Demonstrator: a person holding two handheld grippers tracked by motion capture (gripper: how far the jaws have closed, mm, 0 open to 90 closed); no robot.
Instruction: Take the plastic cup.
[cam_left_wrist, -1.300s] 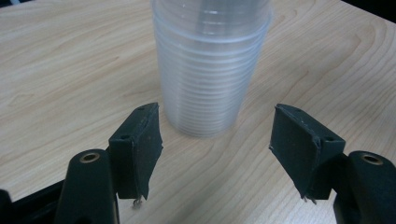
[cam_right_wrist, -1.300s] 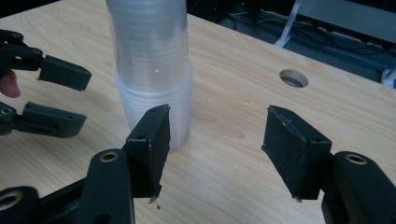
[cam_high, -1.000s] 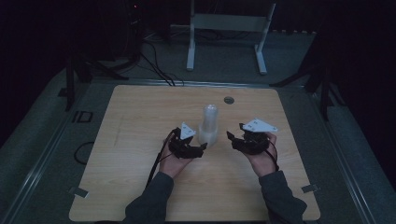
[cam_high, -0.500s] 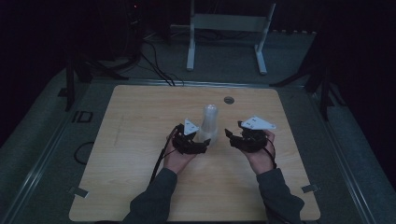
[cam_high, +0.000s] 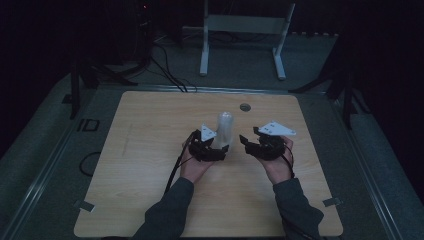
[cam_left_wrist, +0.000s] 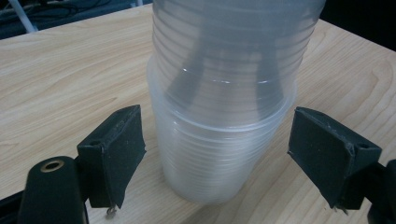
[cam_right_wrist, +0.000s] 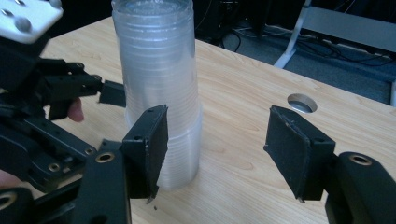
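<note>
Two grippers flank one stack of clear cups (cam_high: 224, 131) that stands upright near the middle of the table (cam_high: 150, 125), its long axis vertical, rims down and closed ends up. Going left to right: the left gripper (cam_high: 220, 150) sits just left of the stack and a little nearer the person, with the base of the stack between its jaws. In the left gripper view its pads (cam_left_wrist: 119, 149) stand off both sides of the lowest cup (cam_left_wrist: 210, 158), a gap showing on each side; the jaws have just been opening and now stand wide, gripping nothing. The stack lies straight ahead of this gripper, so it is the closer of the two. To the right of the stack, the right gripper (cam_high: 248, 142) hangs apart from it, jaws about half open and empty; in the right gripper view (cam_right_wrist: 215, 149) the stack (cam_right_wrist: 159, 88) rises to the left of its near pad, not between the pads. How many cups are nested I cannot count, though many rims show. Far right of the stack, one round hole (cam_high: 244, 107) pierces the tabletop.
</note>
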